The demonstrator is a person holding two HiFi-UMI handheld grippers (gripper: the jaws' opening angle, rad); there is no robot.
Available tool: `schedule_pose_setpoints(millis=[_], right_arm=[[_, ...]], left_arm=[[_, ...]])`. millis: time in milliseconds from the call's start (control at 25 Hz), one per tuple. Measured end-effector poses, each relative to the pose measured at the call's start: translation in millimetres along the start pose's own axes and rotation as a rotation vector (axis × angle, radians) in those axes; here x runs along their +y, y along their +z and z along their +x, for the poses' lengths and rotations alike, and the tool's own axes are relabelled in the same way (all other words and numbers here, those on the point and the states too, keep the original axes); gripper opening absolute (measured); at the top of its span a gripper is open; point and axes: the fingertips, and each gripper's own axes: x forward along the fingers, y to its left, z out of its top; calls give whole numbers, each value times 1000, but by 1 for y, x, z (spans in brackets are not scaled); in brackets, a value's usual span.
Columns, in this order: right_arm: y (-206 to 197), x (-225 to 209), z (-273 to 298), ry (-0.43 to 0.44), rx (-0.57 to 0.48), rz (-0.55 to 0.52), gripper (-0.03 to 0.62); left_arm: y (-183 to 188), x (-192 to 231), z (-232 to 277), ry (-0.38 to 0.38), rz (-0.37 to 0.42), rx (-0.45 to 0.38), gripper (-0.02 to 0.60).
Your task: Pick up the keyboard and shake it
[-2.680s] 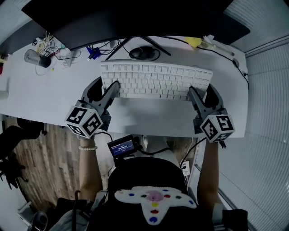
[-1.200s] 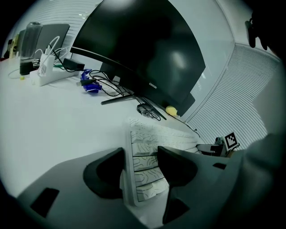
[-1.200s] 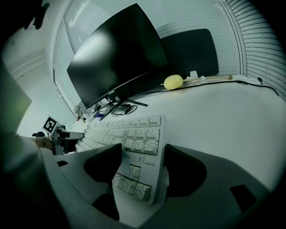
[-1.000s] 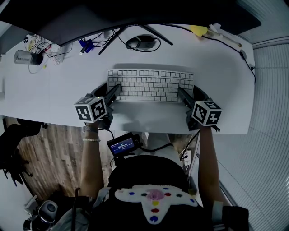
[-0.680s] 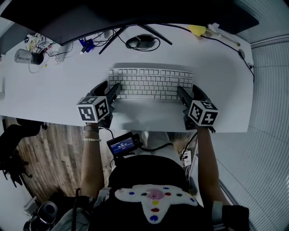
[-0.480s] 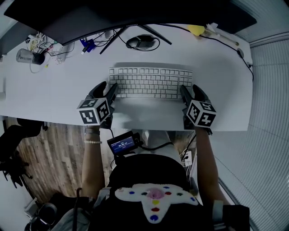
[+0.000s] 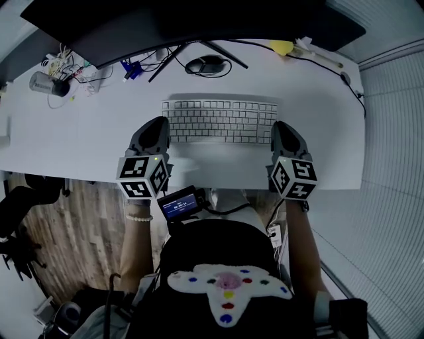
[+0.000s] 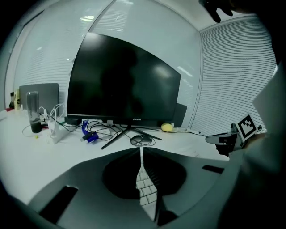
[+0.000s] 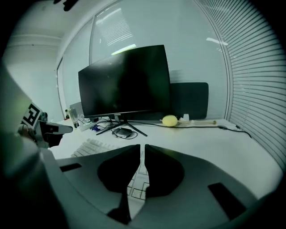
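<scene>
The white keyboard (image 7: 218,120) lies flat on the white desk (image 7: 79,142), below the monitor. My left gripper (image 7: 161,127) sits at the keyboard's left end and my right gripper (image 7: 278,127) at its right end. Both are shut, with nothing between the jaws. In the left gripper view the left gripper (image 8: 141,151) has its jaws almost touching, and a strip of keyboard (image 8: 146,193) shows through the slit below them. In the right gripper view the right gripper (image 9: 142,146) stands the same way, with the keyboard (image 9: 88,148) stretching off to the left.
A dark monitor (image 7: 185,20) on a stand fills the back of the desk. In front of it lie a mouse (image 7: 209,64), cables with a blue plug (image 7: 130,71), a cylinder (image 7: 45,84) at far left and a yellow object (image 7: 283,46) at back right. The desk's front edge (image 7: 218,188) runs just behind the grippers.
Both grippers held the keyboard's ends a second ago. They have let go, their jaws have shut, and they have drawn back slightly. The keyboard rests on the desk.
</scene>
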Motion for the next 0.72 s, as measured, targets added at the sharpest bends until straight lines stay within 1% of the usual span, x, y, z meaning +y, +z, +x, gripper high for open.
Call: schedule_pose_setpoints(millis=[200, 440, 640, 720], right_arm=[[39, 28, -23, 43, -112, -56, 51], [72, 44, -47, 67, -193, -65, 46], [95, 53, -67, 72, -256, -97, 46], [103, 58, -74, 83, -266, -97, 46]], left_arm=[[34, -22, -15, -40, 43, -88, 23], [71, -46, -35, -65, 149, -160, 17], [87, -61, -50, -99, 238, -190, 17], [91, -64, -56, -107, 255, -203, 17]])
